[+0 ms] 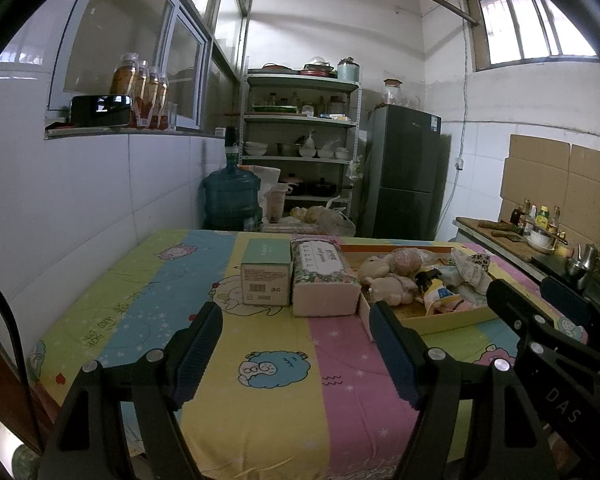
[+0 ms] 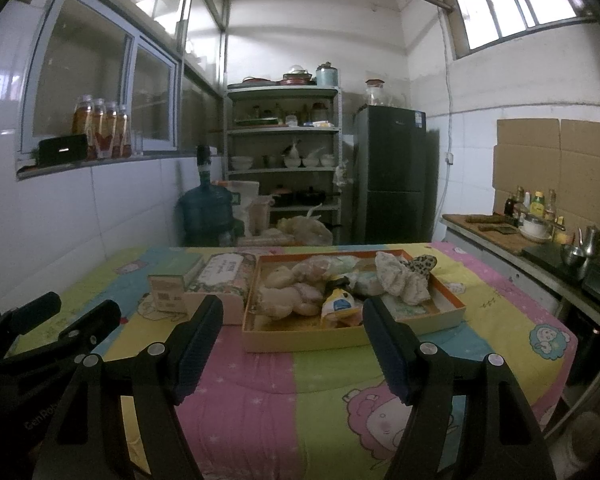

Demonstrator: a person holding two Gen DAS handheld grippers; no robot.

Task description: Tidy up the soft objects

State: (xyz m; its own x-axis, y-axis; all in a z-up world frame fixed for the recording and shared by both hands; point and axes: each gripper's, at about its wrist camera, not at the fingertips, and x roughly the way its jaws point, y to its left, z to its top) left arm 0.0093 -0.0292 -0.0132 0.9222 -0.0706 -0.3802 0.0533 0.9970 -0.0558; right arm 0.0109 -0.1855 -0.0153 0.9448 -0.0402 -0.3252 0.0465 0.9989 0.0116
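Left gripper (image 1: 296, 320): jaws wide apart, nothing between them, held above the quilt (image 1: 260, 400). Right gripper (image 2: 292, 316): jaws likewise wide apart and empty, aimed toward the tray (image 2: 340, 340).

The tray lies on the quilt at the table's far right half. Inside it: plush toys (image 2: 288, 296) on the left, a yellow-blue toy (image 2: 338, 306) at centre, crumpled cloths (image 2: 400, 280) on the right.

Just left of the tray, touching it, lies a tissue pack (image 1: 324, 276). A green box (image 1: 266, 276) stands just beside the pack.
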